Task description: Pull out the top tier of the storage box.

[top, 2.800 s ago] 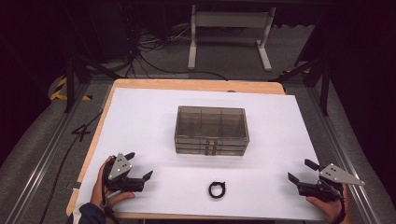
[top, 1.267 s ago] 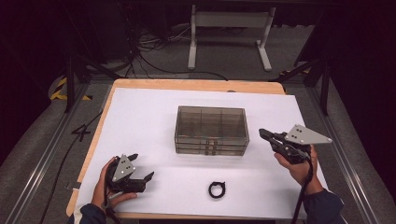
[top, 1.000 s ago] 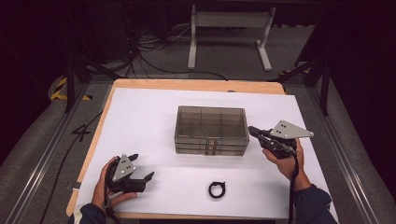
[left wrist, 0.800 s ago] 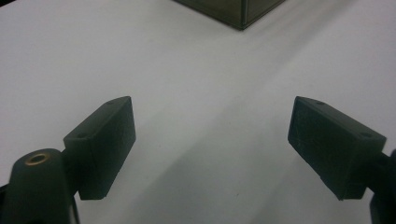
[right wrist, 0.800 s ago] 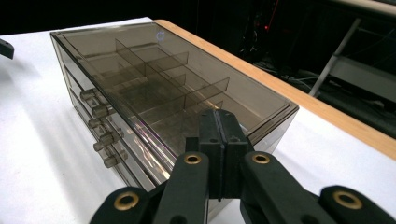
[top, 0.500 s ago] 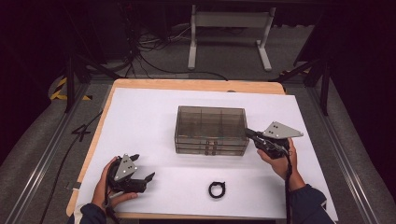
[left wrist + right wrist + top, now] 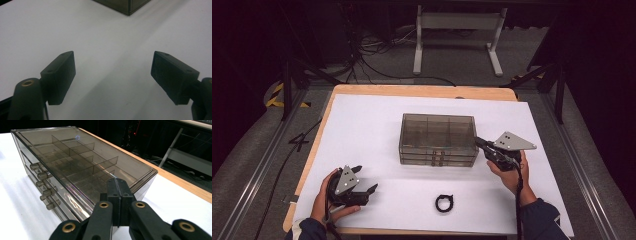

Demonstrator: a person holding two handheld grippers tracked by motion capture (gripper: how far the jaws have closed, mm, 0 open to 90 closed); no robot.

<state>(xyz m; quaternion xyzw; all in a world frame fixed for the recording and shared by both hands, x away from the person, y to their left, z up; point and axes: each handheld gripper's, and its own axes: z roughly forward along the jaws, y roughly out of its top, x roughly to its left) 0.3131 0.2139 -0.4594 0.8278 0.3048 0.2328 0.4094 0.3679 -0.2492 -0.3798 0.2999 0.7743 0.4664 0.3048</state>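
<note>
Right gripper (image 7: 482, 144), jaws shut on nothing, tips at the right end of the drawer box (image 7: 438, 139), up at its lid. Box sits mid-table (image 7: 362, 125), long axis left-right, knobs facing the near edge. Left gripper (image 7: 364, 191) wide, empty, near the near-left corner, well apart; its jaws have just narrowed slightly. Right hand is nearer.

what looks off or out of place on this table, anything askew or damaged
Nothing stands out. The smoky drawer box sits square and closed on the white sheet, the black ring lies flat in front of it, and nothing is spilled or broken.
</note>
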